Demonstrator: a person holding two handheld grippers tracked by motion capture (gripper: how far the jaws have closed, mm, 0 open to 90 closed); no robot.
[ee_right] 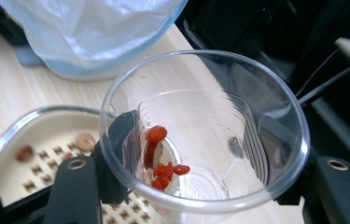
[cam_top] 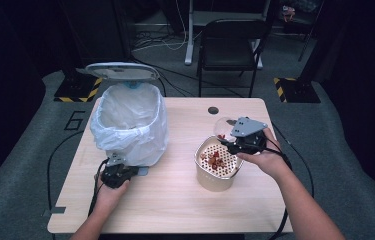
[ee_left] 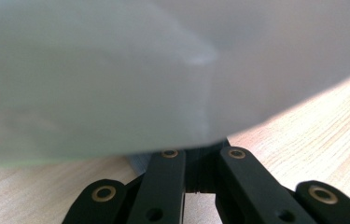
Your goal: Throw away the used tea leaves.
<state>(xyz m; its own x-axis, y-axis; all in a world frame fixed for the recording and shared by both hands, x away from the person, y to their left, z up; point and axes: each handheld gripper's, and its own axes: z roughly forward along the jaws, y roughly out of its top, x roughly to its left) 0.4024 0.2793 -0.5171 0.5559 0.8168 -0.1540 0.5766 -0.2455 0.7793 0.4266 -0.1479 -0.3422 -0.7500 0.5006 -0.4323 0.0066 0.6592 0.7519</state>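
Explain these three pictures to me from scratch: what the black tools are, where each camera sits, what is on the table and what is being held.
A person sits at a wooden table with a hand-held two-jaw tool in each hand. One camera looks down from above; the other two ride on the tools and look along their black fingers.

On the table stand a bin lined with a white bag, its lid up, and a cream strainer basket with red bits in it.

The right gripper is shut on a clear plastic cup, tipped over the basket, with a few red bits clinging inside. The left gripper is shut at the foot of the bin; what it grips is hidden under the bag.
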